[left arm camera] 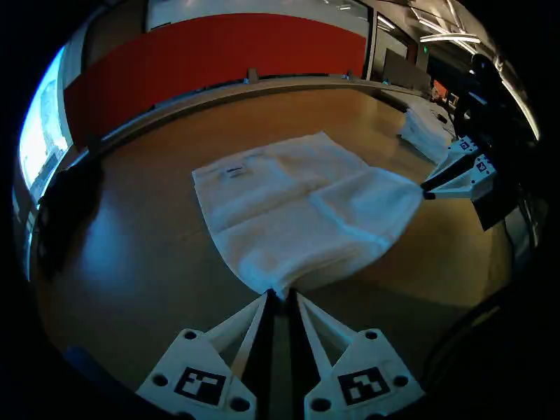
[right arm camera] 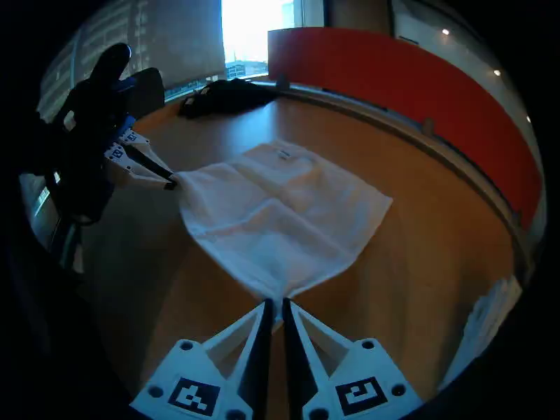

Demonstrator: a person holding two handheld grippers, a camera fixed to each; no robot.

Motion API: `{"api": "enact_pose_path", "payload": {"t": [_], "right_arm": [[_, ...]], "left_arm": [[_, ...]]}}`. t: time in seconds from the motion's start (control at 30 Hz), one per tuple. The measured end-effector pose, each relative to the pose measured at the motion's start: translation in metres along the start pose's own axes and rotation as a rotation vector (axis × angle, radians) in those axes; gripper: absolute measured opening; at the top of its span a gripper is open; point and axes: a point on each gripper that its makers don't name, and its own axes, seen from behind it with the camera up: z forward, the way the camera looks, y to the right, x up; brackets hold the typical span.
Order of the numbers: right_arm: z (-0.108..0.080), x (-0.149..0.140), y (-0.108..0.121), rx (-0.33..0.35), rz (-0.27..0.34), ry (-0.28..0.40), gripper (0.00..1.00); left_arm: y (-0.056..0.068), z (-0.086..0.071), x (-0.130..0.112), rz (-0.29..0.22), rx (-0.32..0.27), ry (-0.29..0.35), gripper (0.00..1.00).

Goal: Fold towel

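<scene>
I have both claws on the towel [left arm camera: 294,210], which lies out in the middle of the wooden tabletop [left arm camera: 161,231], well in from every edge. In the left gripper view, the left gripper [left arm camera: 283,294] is clenched on one near corner: both white fingers are pressed together with the cloth bunched between their tips, and the corner is pulled into a point. From there the towel fans away from me. Its far half lies flat on the wood with fold creases across it and a small tag [left arm camera: 234,170] near its far edge. In the right gripper view, the right gripper [right arm camera: 277,302] is clamped the same way on the other near corner, fingers tight on a pinch of cloth. Between my two corners the near edge is raised off the wood and sags a little, so the near half slopes up from the flat part. Each view also shows the other gripper off to the side, its tips at the corner it holds, with a dark-sleeved arm behind it. A stack [left arm camera: 427,129] of folded white cloth sits near the tabletop's right edge, apart from the towel. A dark bag [right arm camera: 224,94] lies at the far edge under the window [right arm camera: 255,28], and a red panel [left arm camera: 231,49] runs along behind the far edge.
</scene>
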Motion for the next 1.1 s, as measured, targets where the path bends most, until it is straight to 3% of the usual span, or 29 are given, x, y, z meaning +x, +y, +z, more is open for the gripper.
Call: {"api": "enact_pose_path", "payload": {"t": [0.5, 1.1], "right_arm": [[-0.016, 0.027, 0.003, 0.002, -0.016, 0.054, 0.10], [-0.069, 0.063, -0.004, 0.017, 0.018, 0.130, 0.10]], "left_arm": [[0.004, -0.019, 0.019, -0.051, 0.007, 0.013, 0.13], [0.017, -0.066, 0.042, -0.123, -0.019, 0.018, 0.13]]}}
